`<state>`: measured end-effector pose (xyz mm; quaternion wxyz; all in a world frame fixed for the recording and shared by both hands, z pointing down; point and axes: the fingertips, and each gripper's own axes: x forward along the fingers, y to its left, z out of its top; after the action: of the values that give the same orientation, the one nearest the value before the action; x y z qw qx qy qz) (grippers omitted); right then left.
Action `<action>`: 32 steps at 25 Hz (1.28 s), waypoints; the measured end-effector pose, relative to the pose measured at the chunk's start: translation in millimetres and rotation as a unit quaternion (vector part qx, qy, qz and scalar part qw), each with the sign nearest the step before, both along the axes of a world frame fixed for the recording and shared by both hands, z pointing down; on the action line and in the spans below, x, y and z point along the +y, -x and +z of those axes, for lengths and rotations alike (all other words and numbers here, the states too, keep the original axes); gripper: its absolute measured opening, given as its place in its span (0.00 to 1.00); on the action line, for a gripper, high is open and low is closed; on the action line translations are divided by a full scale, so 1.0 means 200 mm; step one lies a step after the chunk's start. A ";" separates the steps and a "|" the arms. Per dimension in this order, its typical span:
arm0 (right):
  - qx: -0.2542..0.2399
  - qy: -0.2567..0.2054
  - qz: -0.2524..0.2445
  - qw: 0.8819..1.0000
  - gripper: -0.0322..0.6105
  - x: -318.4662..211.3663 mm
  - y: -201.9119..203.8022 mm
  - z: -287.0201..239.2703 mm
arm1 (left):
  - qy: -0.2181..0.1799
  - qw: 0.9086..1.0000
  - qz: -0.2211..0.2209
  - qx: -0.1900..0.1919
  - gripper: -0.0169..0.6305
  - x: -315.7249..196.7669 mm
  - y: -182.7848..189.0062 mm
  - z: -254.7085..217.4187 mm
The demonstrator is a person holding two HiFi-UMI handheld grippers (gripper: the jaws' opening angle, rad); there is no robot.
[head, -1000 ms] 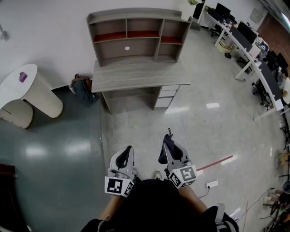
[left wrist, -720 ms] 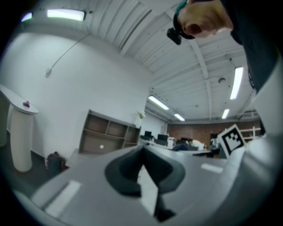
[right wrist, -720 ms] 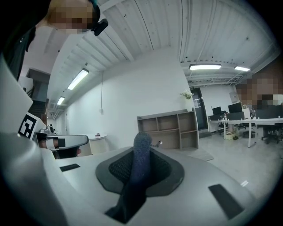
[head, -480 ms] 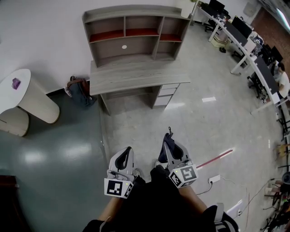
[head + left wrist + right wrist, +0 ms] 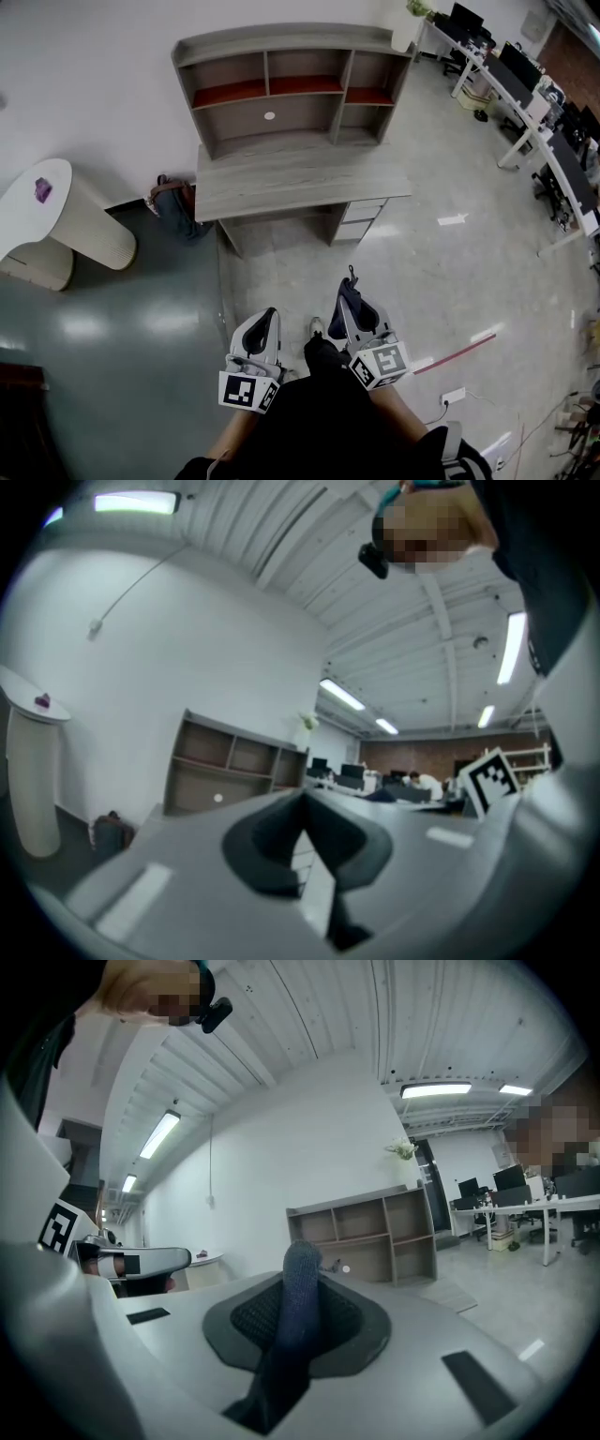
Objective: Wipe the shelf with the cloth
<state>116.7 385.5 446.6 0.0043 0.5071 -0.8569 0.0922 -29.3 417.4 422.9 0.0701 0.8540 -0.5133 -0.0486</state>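
A grey wooden shelf unit with red-lined upper compartments stands on a desk against the white wall, well ahead of both grippers. My right gripper is shut on a dark blue cloth, which sticks up between its jaws. My left gripper is held beside it at waist height, jaws shut with nothing between them. In the left gripper view the shelf shows far off, and in the right gripper view the shelf is also distant.
A white rounded counter with a small purple object stands at the left. A dark bag lies by the desk's left leg. Drawers sit under the desk's right side. Office desks line the right; a red strip lies on the floor.
The desk and shelf now look larger and lower in the head view, and the floor strip has slid back. Both grippers keep the same pose, the cloth still held.
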 end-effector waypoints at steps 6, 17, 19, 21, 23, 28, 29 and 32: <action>-0.008 -0.010 -0.014 1.000 0.13 -0.38 -0.11 -0.06 | -0.016 1.000 -0.007 -0.016 0.03 -0.39 -0.14 -0.10; -0.012 0.002 -0.031 0.999 0.13 -0.86 -0.27 -0.03 | 0.004 0.999 -0.032 -0.018 0.03 -0.84 -0.30 -0.08; -0.013 0.008 -0.029 0.999 0.13 -0.92 -0.27 -0.02 | 0.010 0.999 -0.035 -0.016 0.03 -0.91 -0.29 -0.07; -0.011 0.011 -0.030 0.999 0.13 -1.00 -0.26 -0.02 | 0.010 0.999 -0.035 -0.016 0.03 -0.99 -0.29 -0.07; -0.007 0.013 -0.028 0.999 0.13 -1.10 -0.23 -0.01 | 0.007 0.999 -0.033 -0.018 0.03 -1.09 -0.27 -0.07; 0.005 0.013 -0.014 1.000 0.13 -1.33 -0.15 0.01 | 0.010 1.000 -0.020 -0.009 0.03 -1.39 -0.18 -0.03; 0.007 0.012 -0.010 1.000 0.13 -1.39 -0.13 0.00 | 0.008 1.000 -0.015 -0.009 0.03 -1.46 -0.17 -0.03; 0.008 0.012 0.006 1.000 0.13 -1.58 -0.08 -0.01 | -0.002 1.000 0.004 -0.011 0.03 -1.66 -0.13 -0.06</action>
<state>133.0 69.5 444.7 0.0166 0.5132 -0.8524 0.0984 -3.2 85.9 410.3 0.0632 0.8566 -0.5105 -0.0401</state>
